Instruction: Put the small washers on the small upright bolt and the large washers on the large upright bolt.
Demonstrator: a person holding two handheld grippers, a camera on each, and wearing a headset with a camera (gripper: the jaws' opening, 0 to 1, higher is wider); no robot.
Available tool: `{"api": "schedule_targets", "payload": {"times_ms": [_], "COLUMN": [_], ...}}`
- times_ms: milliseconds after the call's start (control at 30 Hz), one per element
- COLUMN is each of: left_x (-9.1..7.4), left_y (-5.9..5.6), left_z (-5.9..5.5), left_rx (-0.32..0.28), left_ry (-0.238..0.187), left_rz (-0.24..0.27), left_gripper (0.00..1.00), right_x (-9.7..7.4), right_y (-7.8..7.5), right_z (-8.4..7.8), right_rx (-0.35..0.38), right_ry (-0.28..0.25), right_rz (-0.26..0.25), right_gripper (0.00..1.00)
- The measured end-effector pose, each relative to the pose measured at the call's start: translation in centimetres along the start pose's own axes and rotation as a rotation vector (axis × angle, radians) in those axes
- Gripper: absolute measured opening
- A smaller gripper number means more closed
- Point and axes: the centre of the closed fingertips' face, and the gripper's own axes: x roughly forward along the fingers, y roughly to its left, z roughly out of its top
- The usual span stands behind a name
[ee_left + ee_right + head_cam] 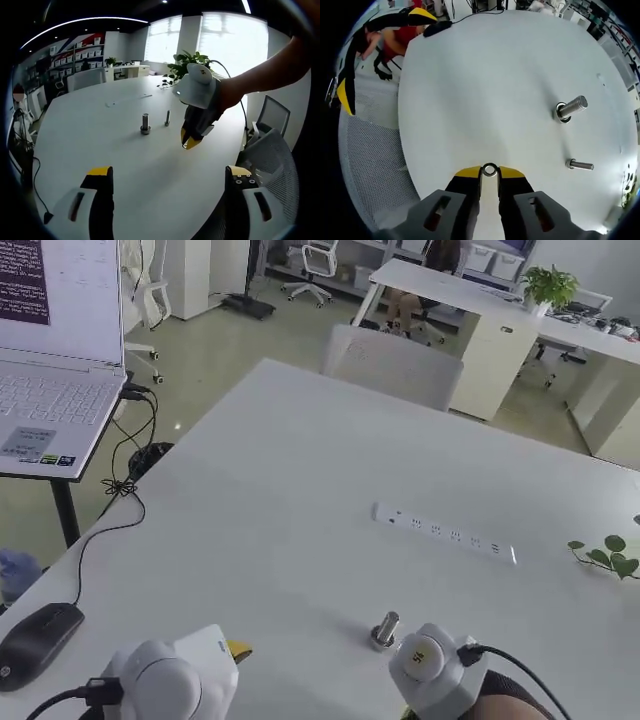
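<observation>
Since gripped only by its thin edge, could slip and roll away over the table (pixel 485 65), well short of the large bolt (pixel 571 107). No catching it with the left gripper (pixel 167 172), jaws wide apart and empty, far back from that bolt. Right gripper (pixel 490 173) pinched shut on 1 washer (pixel 490 164), well apart from the large bolt; risks the wrong post if misjudged. Near the large bolt, small bolt (pixel 580 164), likely easy to topple with a careless tip. Hard to tell: washer's size class, and whether the ring (pixel 561 113) at the large bolt's base is a washer.
</observation>
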Motion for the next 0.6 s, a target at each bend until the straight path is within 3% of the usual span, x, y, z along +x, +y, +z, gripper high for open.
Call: {"api": "schedule_targets", "payload": {"times_ms": [200,600], "left_x": [0.0,0.5], "left_y": [-0.2,-0.7], "left_z": [0.2,0.6], "left_rx": [0.003,0.006], "left_ry": [0.001,-0.002], "left_rz": [0.001,-0.009], "left_gripper": [0.92,0.92], "right_x": [-1.2,-3.0], "right_y": [-0.3,-3.2], "right_z": [-0.7,-3.3], "right_rx": [-0.003,0.024], "right_ry": [0.006,0.034], "right_rz": [-0.001,-0.025], "right_gripper": [0.13,0.13]}}
